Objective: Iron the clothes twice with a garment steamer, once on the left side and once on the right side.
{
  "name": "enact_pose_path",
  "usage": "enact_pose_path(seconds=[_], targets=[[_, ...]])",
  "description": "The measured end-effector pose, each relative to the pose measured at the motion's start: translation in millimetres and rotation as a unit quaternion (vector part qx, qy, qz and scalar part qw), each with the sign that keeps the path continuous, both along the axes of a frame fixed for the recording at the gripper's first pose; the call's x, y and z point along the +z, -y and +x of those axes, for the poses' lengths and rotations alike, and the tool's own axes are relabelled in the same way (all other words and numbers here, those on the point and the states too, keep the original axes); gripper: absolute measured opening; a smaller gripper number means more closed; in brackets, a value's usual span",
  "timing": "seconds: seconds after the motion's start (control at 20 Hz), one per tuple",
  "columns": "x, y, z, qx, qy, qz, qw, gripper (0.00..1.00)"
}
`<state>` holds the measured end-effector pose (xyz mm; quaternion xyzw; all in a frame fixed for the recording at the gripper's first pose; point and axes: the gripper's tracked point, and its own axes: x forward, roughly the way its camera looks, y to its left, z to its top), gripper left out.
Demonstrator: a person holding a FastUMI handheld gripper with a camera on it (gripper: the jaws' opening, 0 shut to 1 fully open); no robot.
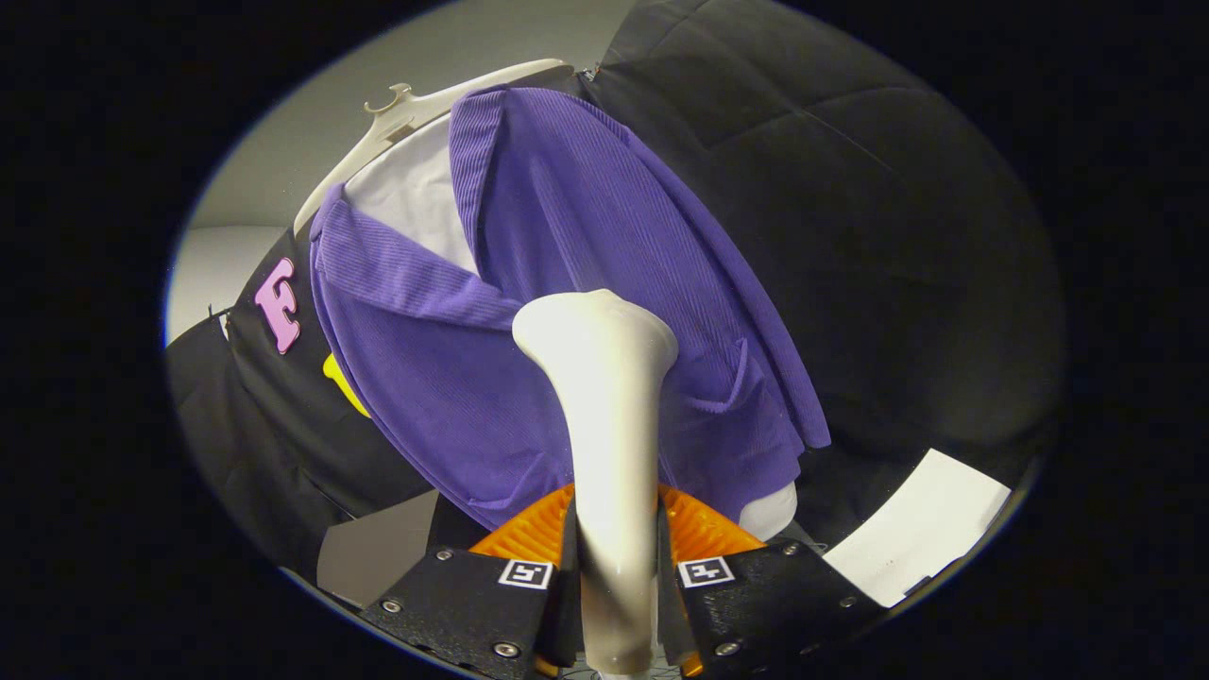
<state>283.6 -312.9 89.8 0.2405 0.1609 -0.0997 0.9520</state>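
Observation:
A purple ribbed jacket (567,283) hangs on a white hanger (416,109) over a white shirt (416,194), in front of the black cloth wall. My gripper (616,557) is shut on the handle of a white garment steamer (604,416), which rises straight up between the fingers. The steamer's wide head (595,331) stands close to the jacket's front, near the middle of the chest, just left of a patch pocket (723,378). Whether the head touches the cloth I cannot tell.
The black cloth wall (850,208) surrounds the garment on the right and below. A white sheet (921,534) lies to the lower right of the fingers. A pale wall (312,113) shows beyond the hanger.

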Motion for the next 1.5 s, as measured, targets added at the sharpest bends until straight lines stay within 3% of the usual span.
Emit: enact_pose_path(seconds=[0.8, 1.25, 1.5], targets=[[-126, -4, -28, -0.016, -0.114, 0.016, 0.993, 0.34], [-197, -37, -30, 0.008, -0.196, 0.025, 0.98, 0.34], [-219, -66, -55, 0.028, -0.205, 0.014, 0.978, 0.34]])
